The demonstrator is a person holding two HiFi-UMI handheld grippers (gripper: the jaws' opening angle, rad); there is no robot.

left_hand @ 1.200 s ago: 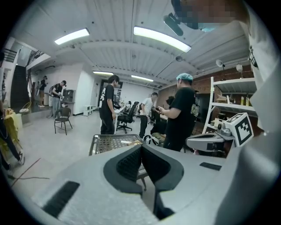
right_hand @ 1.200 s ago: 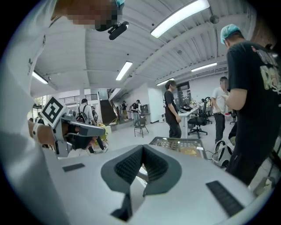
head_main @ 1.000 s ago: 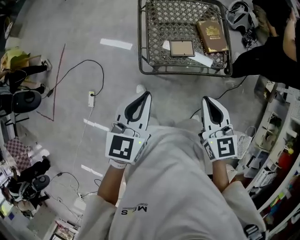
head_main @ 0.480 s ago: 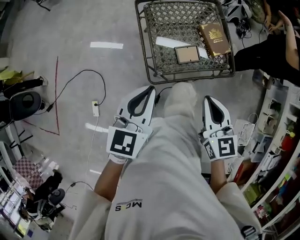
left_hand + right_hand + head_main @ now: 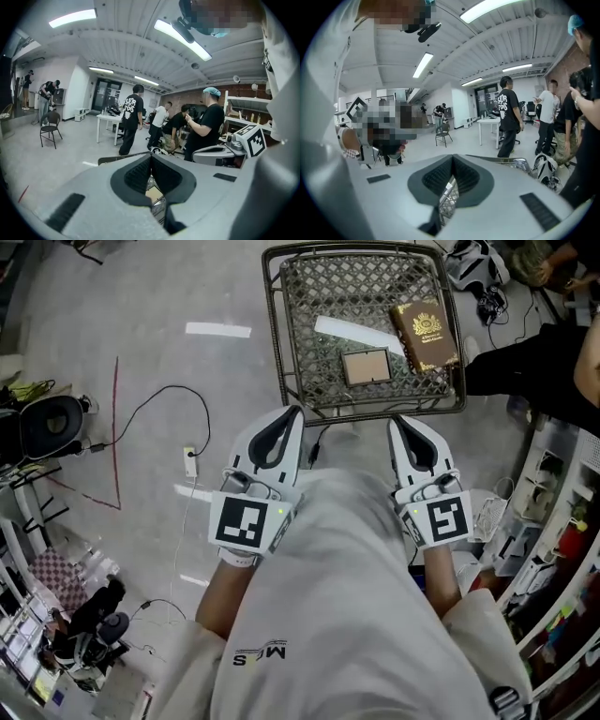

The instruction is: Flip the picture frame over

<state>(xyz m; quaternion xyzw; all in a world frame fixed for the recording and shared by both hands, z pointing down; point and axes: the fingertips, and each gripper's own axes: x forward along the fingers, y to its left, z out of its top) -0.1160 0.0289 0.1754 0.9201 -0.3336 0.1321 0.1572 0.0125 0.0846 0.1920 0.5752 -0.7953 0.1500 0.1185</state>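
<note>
1. Shirt print [image 5: 258,652]: dark lettering on the wearer's light grey top, near the bottom edge of the head view, upside down to the camera. "M" and "S" legible; the mark between them is unclear.
2. Book [image 5: 424,334]: brown cover, far right corner of the mesh table [image 5: 273,343]. Gold emblem and gold lines on it, too small to read.
3. T-shirt print [image 5: 133,103]: white lettering in several lines on a bystander's black back, not legible; it shows again in the right gripper view [image 5: 505,101].
4. Cube markers, left [image 5: 242,523] and right [image 5: 448,521]: black-and-white square patterns with no letters or numbers.
</note>
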